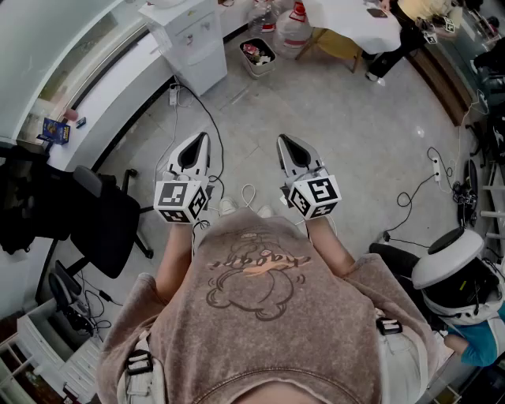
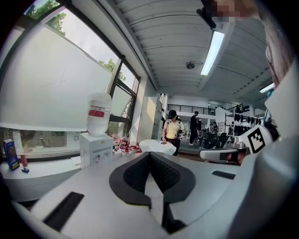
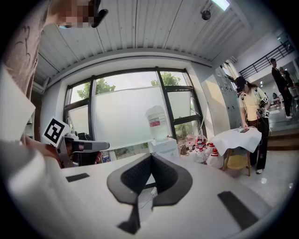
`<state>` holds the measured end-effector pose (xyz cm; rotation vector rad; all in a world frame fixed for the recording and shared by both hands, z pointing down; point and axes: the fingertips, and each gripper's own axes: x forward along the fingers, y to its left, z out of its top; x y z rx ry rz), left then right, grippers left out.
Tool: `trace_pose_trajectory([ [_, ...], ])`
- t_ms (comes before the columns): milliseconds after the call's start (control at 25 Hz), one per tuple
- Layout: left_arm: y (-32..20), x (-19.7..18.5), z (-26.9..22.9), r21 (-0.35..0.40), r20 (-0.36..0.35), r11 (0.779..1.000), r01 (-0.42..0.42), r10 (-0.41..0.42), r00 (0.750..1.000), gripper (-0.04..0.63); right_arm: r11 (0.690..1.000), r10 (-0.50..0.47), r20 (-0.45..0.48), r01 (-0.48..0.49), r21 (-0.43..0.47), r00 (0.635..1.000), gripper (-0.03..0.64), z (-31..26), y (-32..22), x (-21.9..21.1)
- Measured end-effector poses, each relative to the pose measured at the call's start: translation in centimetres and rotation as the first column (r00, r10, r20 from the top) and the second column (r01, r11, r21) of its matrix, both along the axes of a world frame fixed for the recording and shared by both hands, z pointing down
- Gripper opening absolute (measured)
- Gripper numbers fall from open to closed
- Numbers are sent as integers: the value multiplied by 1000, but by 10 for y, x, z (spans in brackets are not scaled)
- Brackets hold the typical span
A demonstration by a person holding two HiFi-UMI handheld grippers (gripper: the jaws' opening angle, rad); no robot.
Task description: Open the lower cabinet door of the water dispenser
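The white water dispenser [image 1: 193,43] stands on the floor far ahead against the window counter, with a water bottle [image 2: 99,114] on top; its lower cabinet front [image 1: 209,75] looks closed. It also shows small in the left gripper view, dispenser [image 2: 95,148], and in the right gripper view, dispenser [image 3: 163,145]. My left gripper [image 1: 207,136] and right gripper [image 1: 281,139] are held side by side at chest height, well short of the dispenser and pointing toward it. Both are shut with nothing between the jaws, as seen at the left gripper [image 2: 149,154] and right gripper [image 3: 151,155].
A black office chair [image 1: 106,221] stands at my left. Near the dispenser are a small bin [image 1: 256,55] and water bottles [image 1: 293,28], and beyond them a cloth-covered table [image 1: 351,20] with a person [image 3: 250,112] beside it. Cables [image 1: 418,193] trail over the floor at right.
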<state>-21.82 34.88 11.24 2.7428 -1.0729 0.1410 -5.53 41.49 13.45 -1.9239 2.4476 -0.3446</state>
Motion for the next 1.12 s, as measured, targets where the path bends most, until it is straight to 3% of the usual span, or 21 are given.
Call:
trace_pose_trajectory([
  [440,-20,-3,4,0,-6,1000,-23,23,1000,17,1000,8,9,-8,22,1000,1,0,-16,-7],
  [1120,-80,-37,21,-13,5,993,-118,118,993,17,992,129,5,-129,-20,992,2,22,-55,-31],
])
